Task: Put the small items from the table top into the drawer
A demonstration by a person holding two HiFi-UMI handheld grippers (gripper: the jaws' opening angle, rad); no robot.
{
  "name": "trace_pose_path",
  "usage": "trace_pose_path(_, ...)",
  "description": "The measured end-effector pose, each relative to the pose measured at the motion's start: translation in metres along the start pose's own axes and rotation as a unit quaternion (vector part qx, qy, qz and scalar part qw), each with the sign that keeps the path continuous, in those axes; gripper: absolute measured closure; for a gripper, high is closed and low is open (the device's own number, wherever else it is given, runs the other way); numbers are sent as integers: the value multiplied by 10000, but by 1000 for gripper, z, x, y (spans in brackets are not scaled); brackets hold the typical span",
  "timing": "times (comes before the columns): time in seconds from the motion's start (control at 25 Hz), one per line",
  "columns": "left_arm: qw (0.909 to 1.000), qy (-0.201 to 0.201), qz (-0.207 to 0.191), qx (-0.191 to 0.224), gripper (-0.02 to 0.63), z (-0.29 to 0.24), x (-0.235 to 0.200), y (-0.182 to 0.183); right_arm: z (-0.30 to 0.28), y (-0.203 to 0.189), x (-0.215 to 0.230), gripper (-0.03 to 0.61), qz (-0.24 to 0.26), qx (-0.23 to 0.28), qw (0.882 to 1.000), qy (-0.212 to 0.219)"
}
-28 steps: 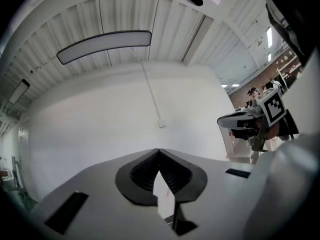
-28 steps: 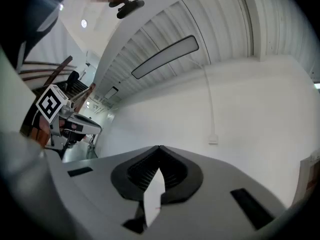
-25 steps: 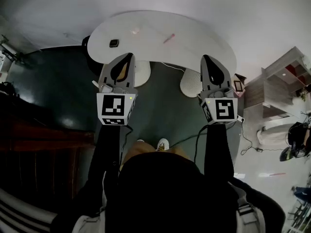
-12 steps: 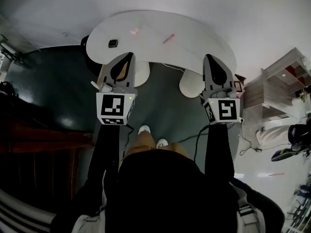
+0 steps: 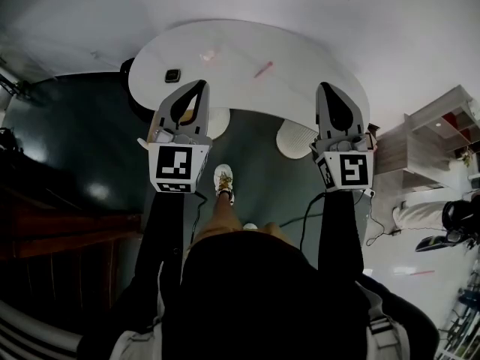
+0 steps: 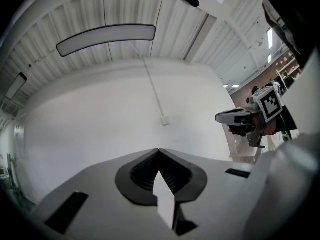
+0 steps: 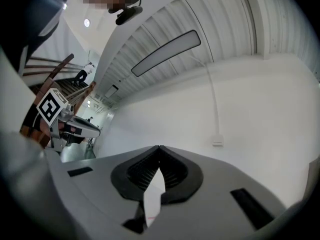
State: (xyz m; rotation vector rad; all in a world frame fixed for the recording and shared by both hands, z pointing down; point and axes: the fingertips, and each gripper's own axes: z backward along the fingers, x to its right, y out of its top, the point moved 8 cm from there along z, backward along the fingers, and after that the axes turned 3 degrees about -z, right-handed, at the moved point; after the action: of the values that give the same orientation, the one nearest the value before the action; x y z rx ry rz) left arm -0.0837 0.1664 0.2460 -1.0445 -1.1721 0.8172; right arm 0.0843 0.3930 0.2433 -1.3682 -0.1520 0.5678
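On the worktop (image 5: 315,81) ahead of you, the dark square (image 5: 173,76), pink lump (image 5: 208,54) and pink stick (image 5: 262,69) lie unpicked, 3 left to move; your left tongs (image 5: 198,86) and right tongs (image 5: 323,88) are pressed together, empty.

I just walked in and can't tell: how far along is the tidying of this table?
Nothing looks done: a dark square item, a small pinkish piece and a pink stick lie on the white table. The left gripper and right gripper are both shut and empty, touching none of them. Every pick is left, and no drawer is in view.
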Motion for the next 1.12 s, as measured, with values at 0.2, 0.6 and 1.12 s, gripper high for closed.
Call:
trace_pose_path(0.2, 10000, 5, 21, 18, 600, -41, -41, -12, -58, -10, 2, 552, 51, -61, 9999, 64)
trace_pose_path(0.6, 9990, -406, 160, -3, 600, -158, -109, -56, -177, -52, 21, 552, -54, -291, 9994, -179)
trace_pose_path(1.12, 9951, -882, 428, 146, 600, -233, -153, -82, -247, -82, 31, 552, -262, -546, 9962, -627)
